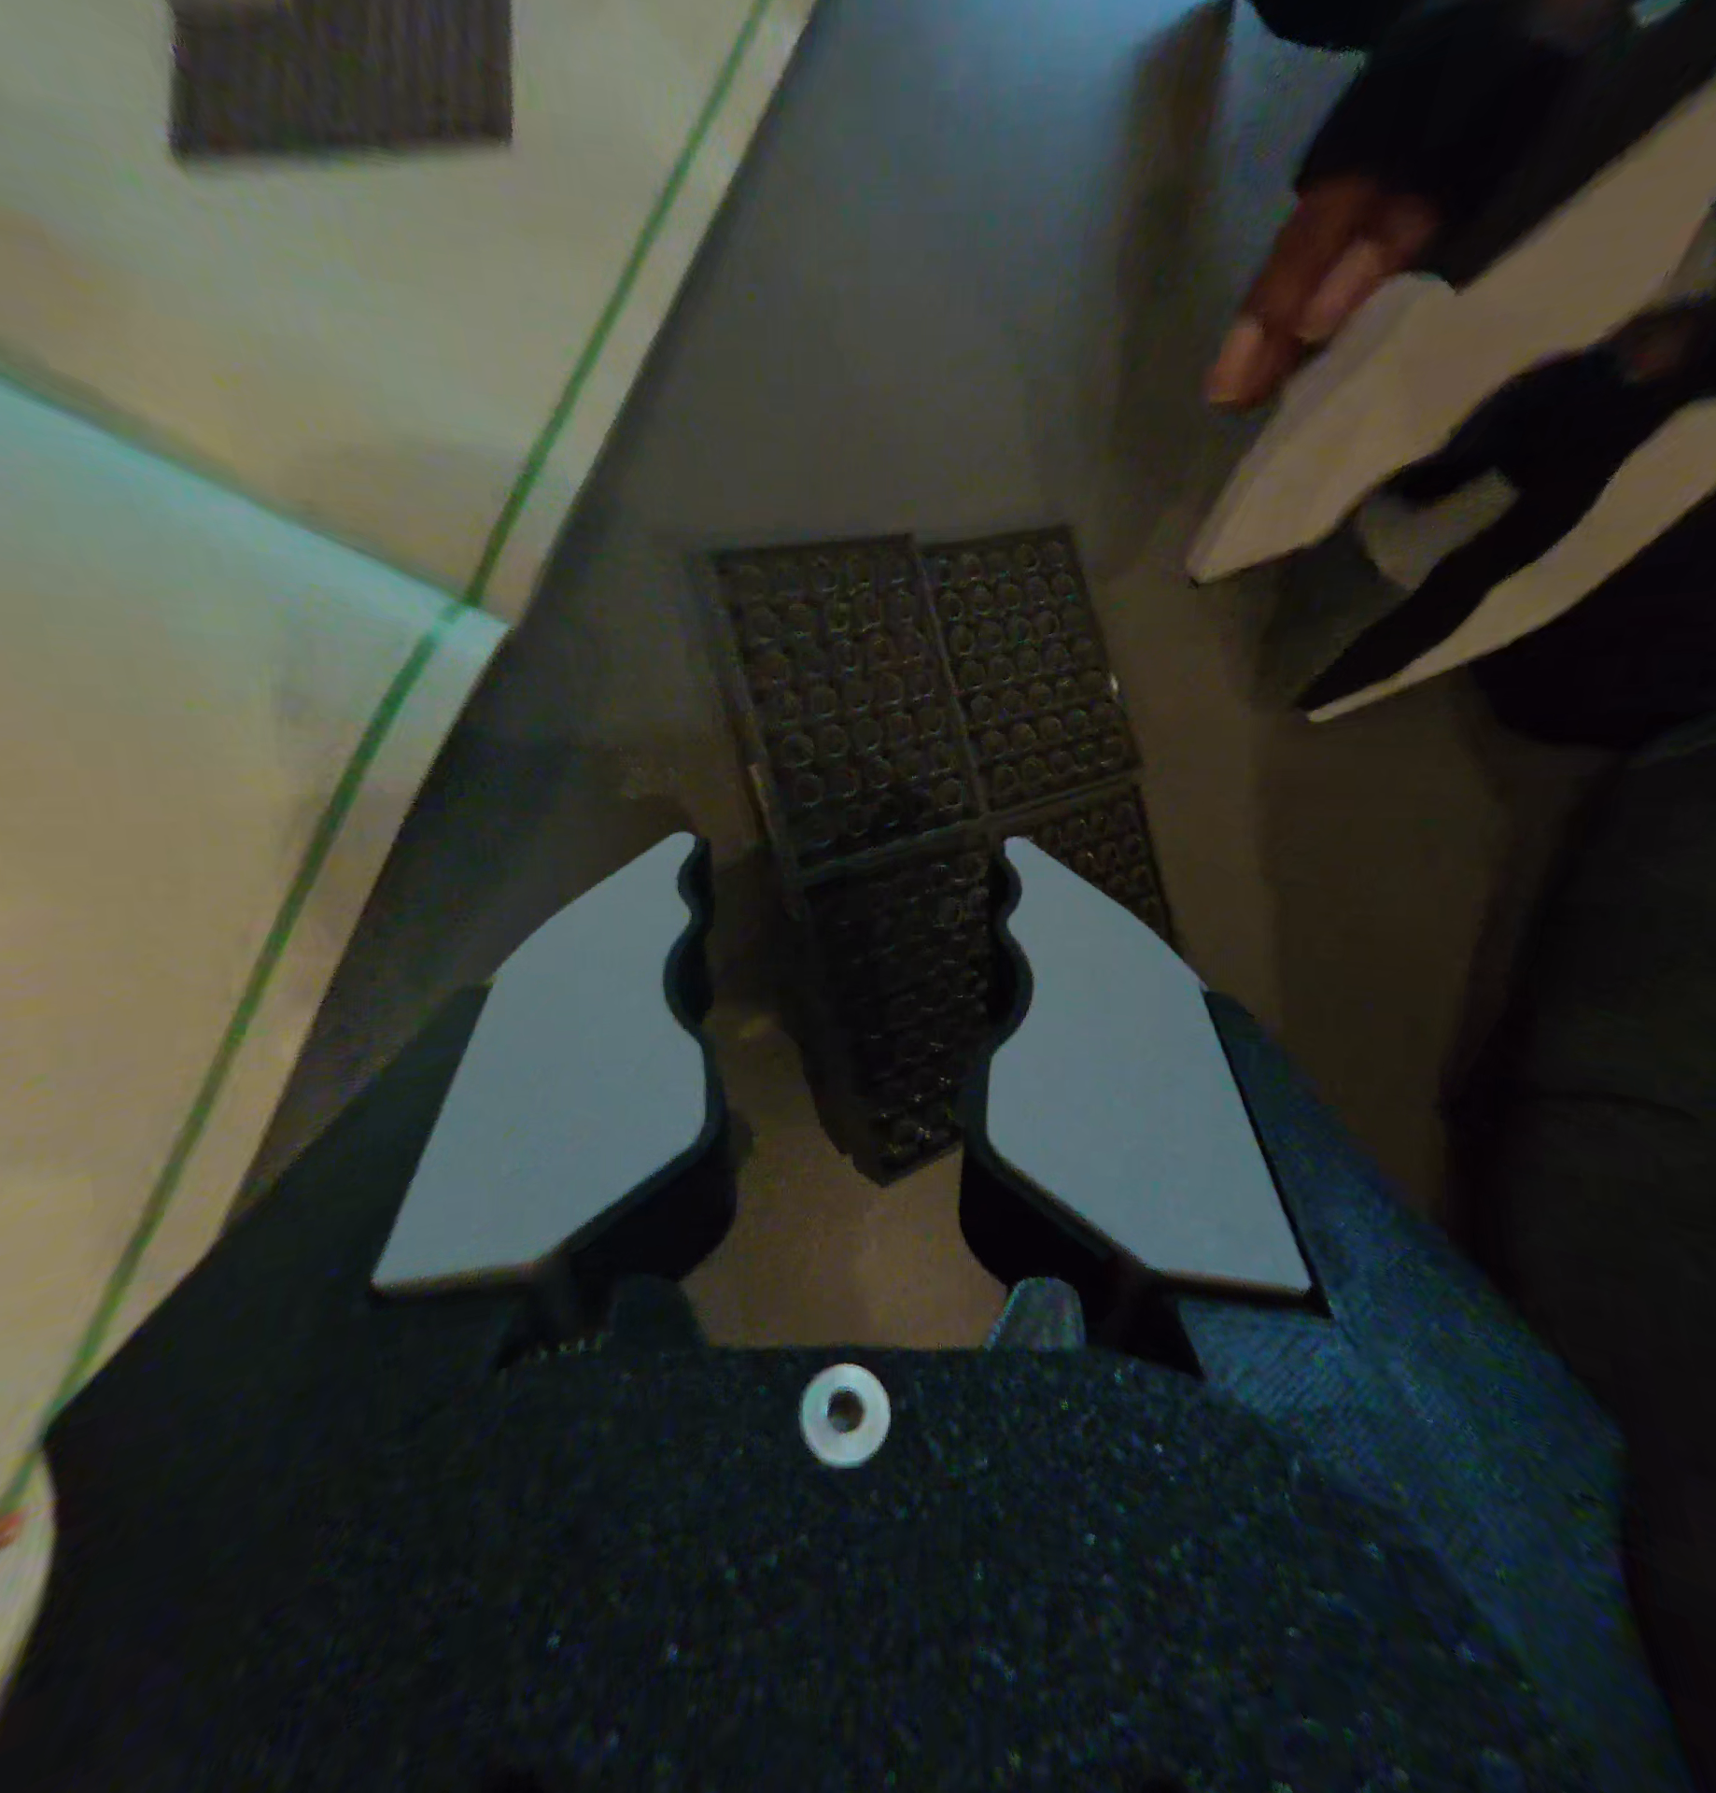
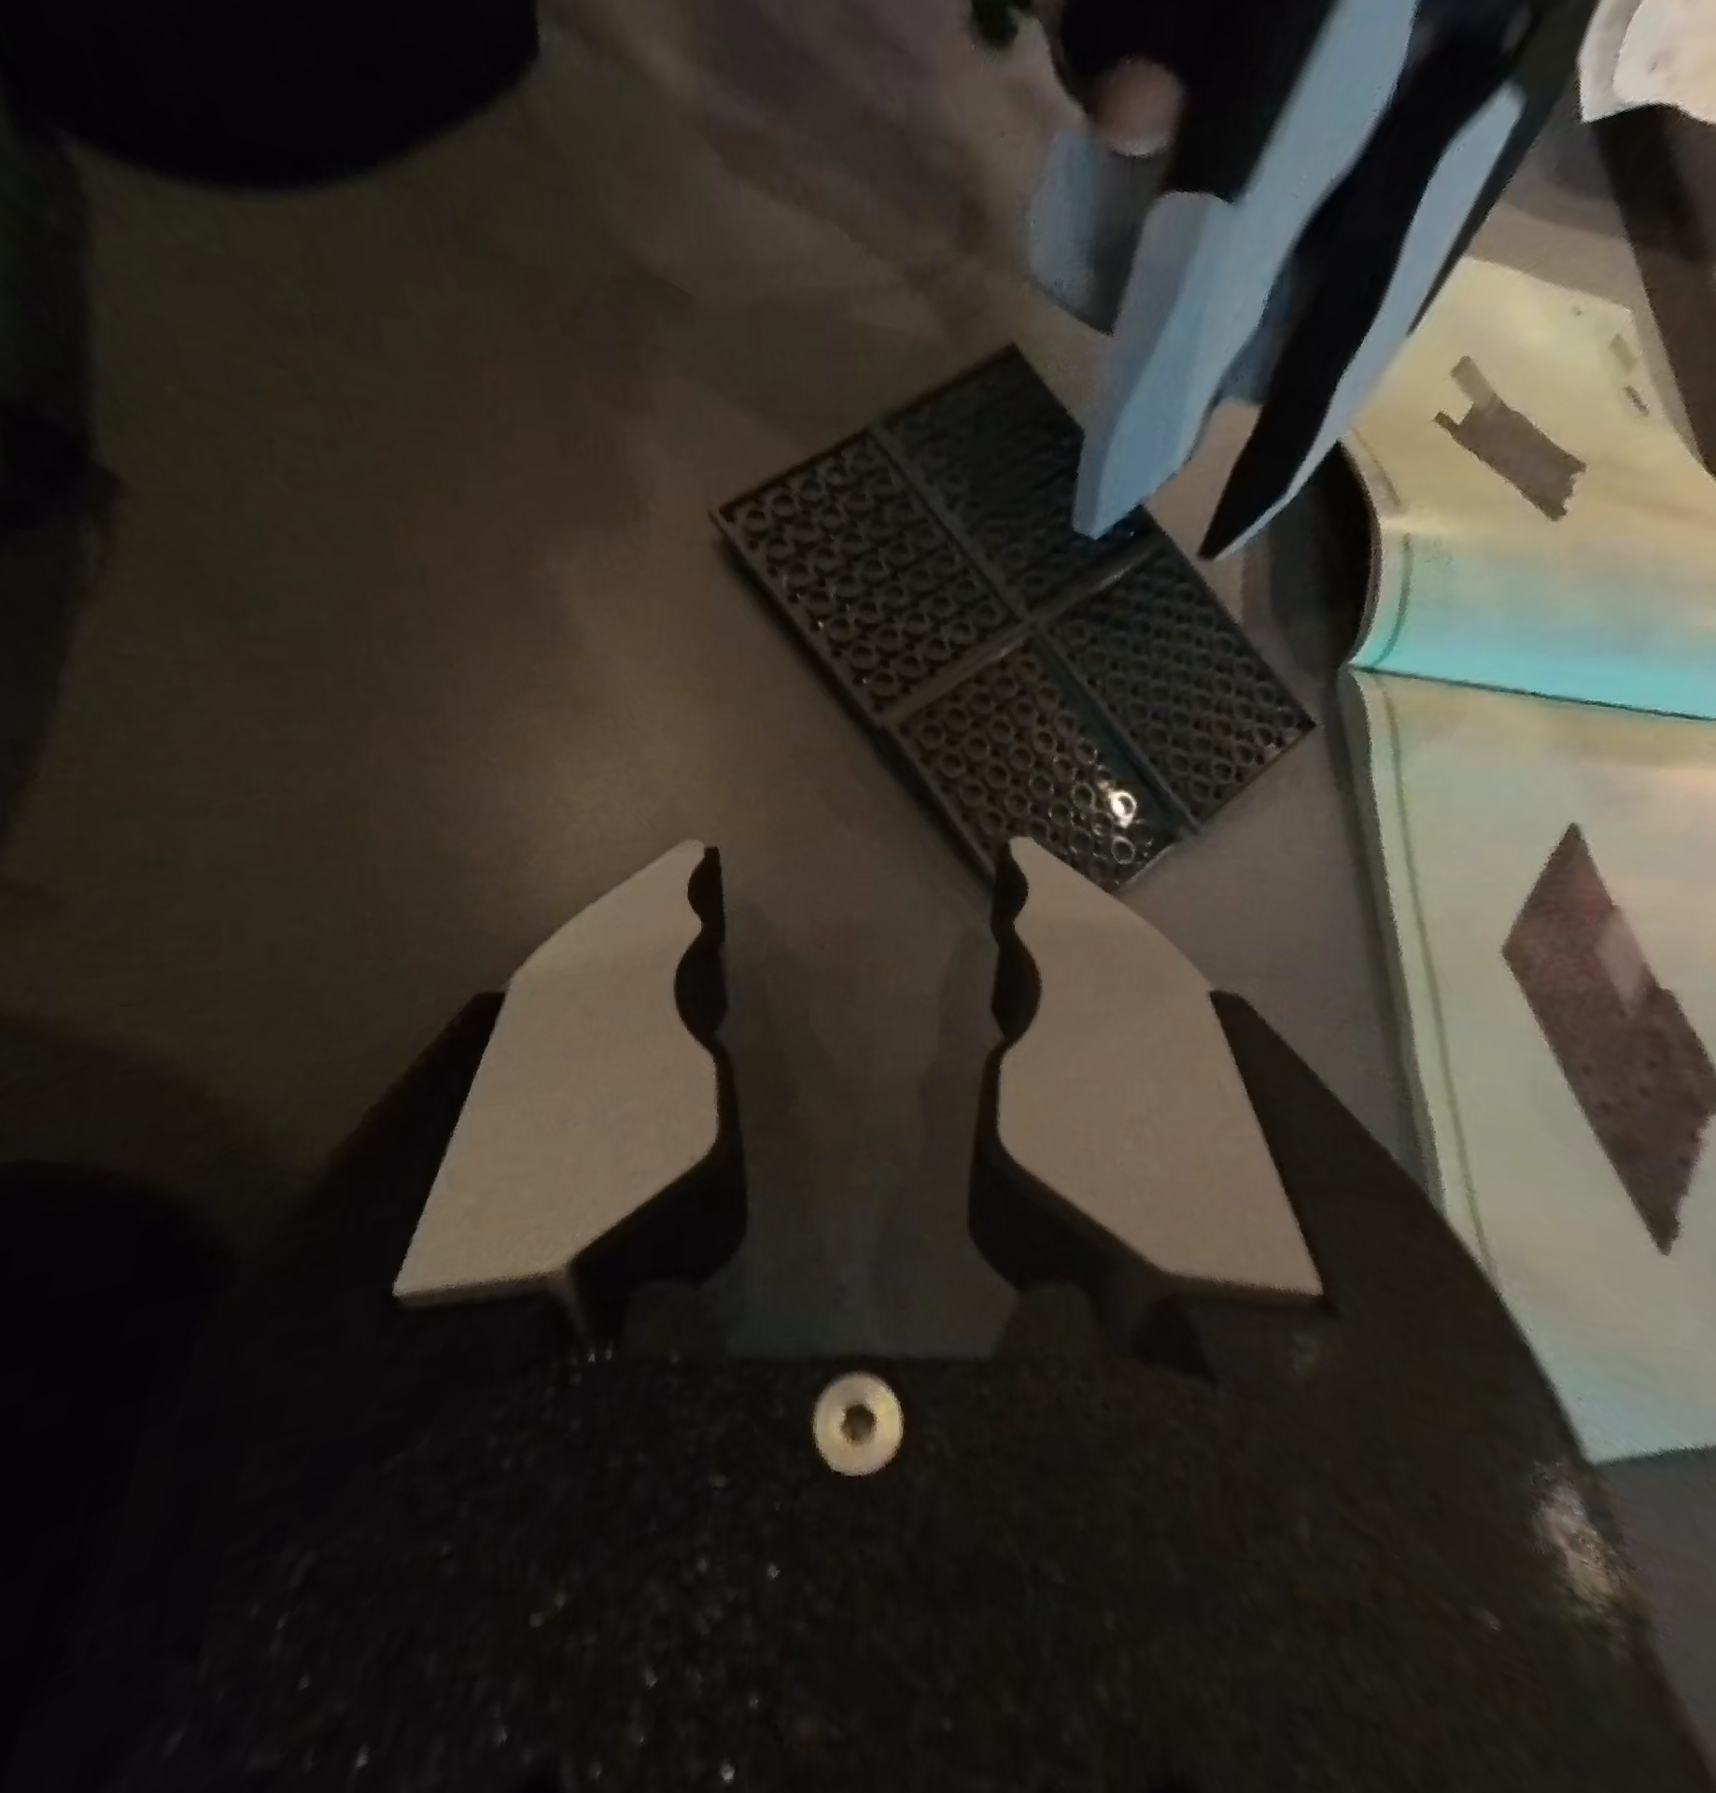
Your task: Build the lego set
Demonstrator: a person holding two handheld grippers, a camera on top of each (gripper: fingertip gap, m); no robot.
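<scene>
Lego baseplates point(image 2: 1014, 621): four dark studded panels butted together on the table point(image 2: 398, 582). Left gripper point(image 1: 849, 859) spread over one corner, right gripper point(image 2: 859, 863) spread and empty. Probably early base-laying; next, fetching a brick.

Left gripper point(image 1: 849, 854) jaws apart over dark studded lego plates point(image 1: 922, 718) on grey table point(image 1: 932, 291); instruction sheet point(image 1: 204, 679) left.

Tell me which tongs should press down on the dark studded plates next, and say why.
Left. The left tongs already sit over the plates, and the right view shows one tip touching a plate. The right tongs hang open beside the plates, off their near corner, holding nothing.
</scene>
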